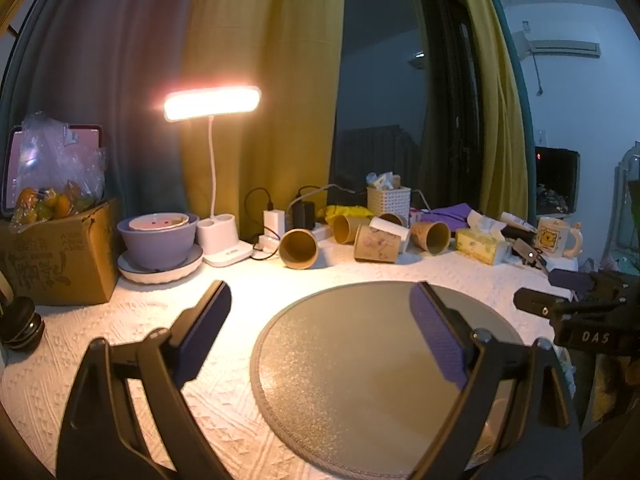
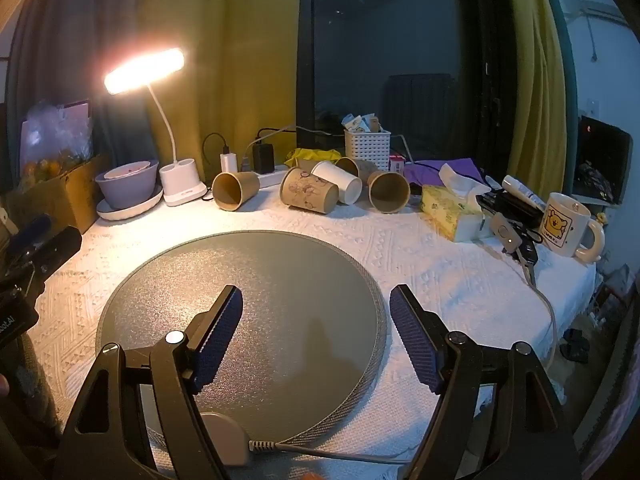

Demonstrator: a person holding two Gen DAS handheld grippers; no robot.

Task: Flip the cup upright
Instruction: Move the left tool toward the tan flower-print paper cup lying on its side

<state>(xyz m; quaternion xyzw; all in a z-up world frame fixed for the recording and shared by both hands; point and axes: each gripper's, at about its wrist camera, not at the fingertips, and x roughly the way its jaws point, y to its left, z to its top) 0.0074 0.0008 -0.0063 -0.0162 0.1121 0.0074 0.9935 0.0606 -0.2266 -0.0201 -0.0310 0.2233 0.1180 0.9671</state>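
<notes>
Right wrist view: right gripper spread, empty.
Left gripper: spread, empty.
Progress: paper cups lie sideways; none upright yet.

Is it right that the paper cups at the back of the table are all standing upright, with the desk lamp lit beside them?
Not quite. The paper cups lie tipped on their sides, mouths facing forward, none upright; the right wrist view shows this plainly. The desk lamp is indeed lit beside them, at the back of the table.
</notes>
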